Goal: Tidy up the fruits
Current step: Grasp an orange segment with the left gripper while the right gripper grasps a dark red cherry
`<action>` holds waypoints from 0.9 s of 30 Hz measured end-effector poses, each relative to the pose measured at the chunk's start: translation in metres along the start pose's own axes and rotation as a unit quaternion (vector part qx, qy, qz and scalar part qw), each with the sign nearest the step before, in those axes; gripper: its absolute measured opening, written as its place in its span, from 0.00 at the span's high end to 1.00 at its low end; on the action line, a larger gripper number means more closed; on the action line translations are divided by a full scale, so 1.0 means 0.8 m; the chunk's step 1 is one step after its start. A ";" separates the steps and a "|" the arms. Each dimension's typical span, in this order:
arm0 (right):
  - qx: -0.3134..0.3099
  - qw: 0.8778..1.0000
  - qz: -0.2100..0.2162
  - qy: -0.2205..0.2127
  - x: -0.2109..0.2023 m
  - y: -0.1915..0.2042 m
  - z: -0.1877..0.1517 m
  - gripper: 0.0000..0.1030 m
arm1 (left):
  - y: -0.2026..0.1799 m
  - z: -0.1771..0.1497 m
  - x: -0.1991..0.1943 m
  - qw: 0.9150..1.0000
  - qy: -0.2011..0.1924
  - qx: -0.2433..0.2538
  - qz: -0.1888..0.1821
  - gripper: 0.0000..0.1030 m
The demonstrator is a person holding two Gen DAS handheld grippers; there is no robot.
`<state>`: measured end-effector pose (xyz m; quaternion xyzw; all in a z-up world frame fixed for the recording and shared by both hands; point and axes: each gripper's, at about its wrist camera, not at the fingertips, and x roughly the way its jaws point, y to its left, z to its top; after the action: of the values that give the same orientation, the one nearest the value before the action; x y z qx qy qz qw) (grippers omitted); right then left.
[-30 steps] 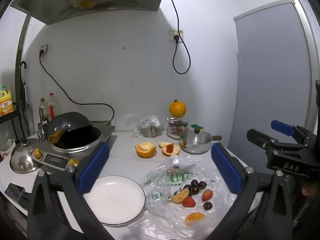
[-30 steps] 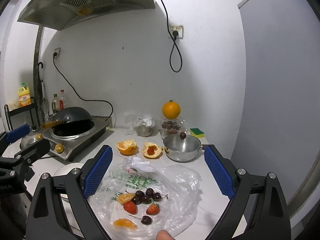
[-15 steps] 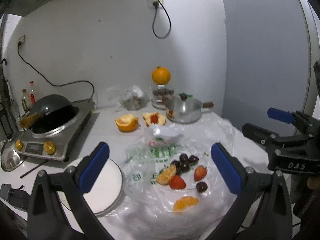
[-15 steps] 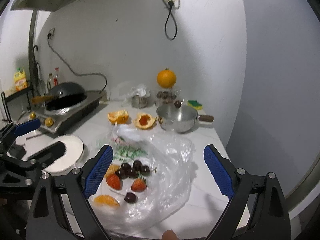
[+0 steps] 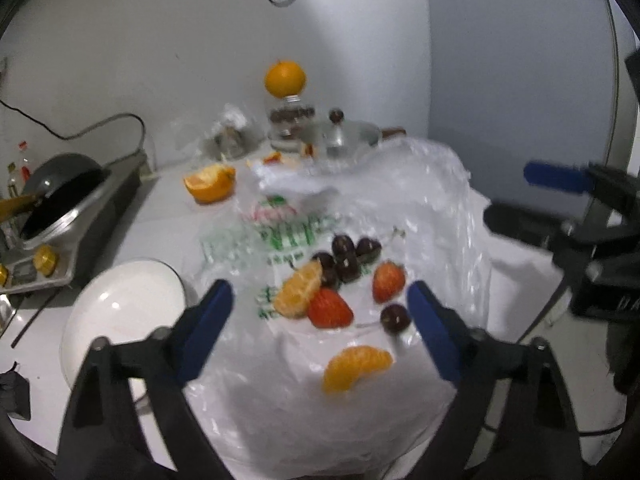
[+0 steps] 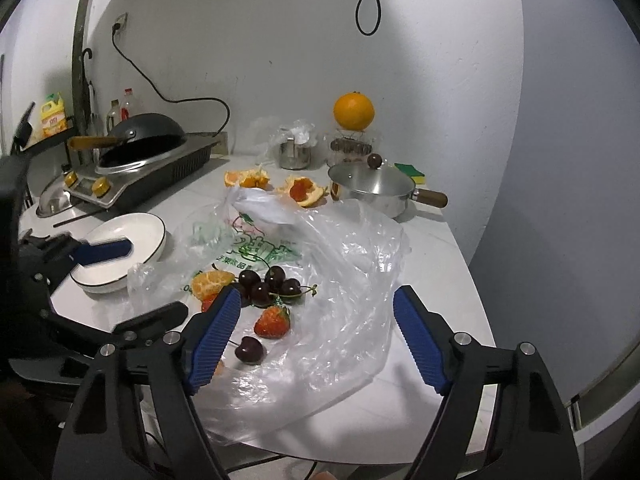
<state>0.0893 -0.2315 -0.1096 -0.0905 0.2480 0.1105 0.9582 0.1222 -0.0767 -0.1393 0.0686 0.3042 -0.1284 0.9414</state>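
Both grippers, left (image 5: 320, 308) and right (image 6: 316, 316), have descended over the fruit (image 5: 316, 292); I keep fingers apart, nothing grasped.

You are seeing green printed lettering on the clear plastic bag (image 6: 256, 252) under the fruit, with a few small Chinese characters along its lower line, but the crumpled film is keeping them from being read for certain. In the left wrist view, the letters "DA" are showing in white on the black body of the right gripper (image 5: 624, 302), cut off at the frame edge. The yellow bottle (image 6: 54, 118) on the rack is carrying a label too small to read.
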 end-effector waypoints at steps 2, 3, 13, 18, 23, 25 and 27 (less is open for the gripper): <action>0.003 1.000 0.003 0.004 0.005 -0.002 -0.003 0.23 | -0.002 -0.008 0.012 1.000 0.015 0.005 -0.009 0.23; 0.004 1.000 0.003 0.007 0.007 -0.003 -0.004 0.27 | -0.004 -0.011 0.017 1.000 0.021 0.009 -0.013 0.27; 0.011 0.999 0.026 0.025 0.035 0.004 -0.009 0.34 | 0.002 -0.040 0.045 0.995 0.086 0.009 -0.050 0.42; 0.016 0.997 0.051 0.050 0.057 0.014 -0.018 0.43 | 0.004 -0.053 0.051 0.993 0.106 0.013 -0.055 0.42; 0.013 0.994 0.071 0.079 0.076 0.022 -0.030 0.52 | 0.002 -0.063 0.057 0.990 0.121 0.026 -0.068 0.42; 0.016 0.993 0.080 0.088 0.080 0.022 -0.033 0.53 | 0.000 -0.064 0.057 0.989 0.121 0.037 -0.071 0.44; 0.014 0.992 0.083 0.093 0.082 0.024 -0.036 0.54 | -0.002 -0.064 0.057 0.989 0.119 0.055 -0.073 0.48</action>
<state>0.1272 -0.2091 -0.1694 -0.0665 0.3445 0.1772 0.9195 0.1285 -0.0766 -0.2075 0.1124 0.4111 -0.2037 0.8814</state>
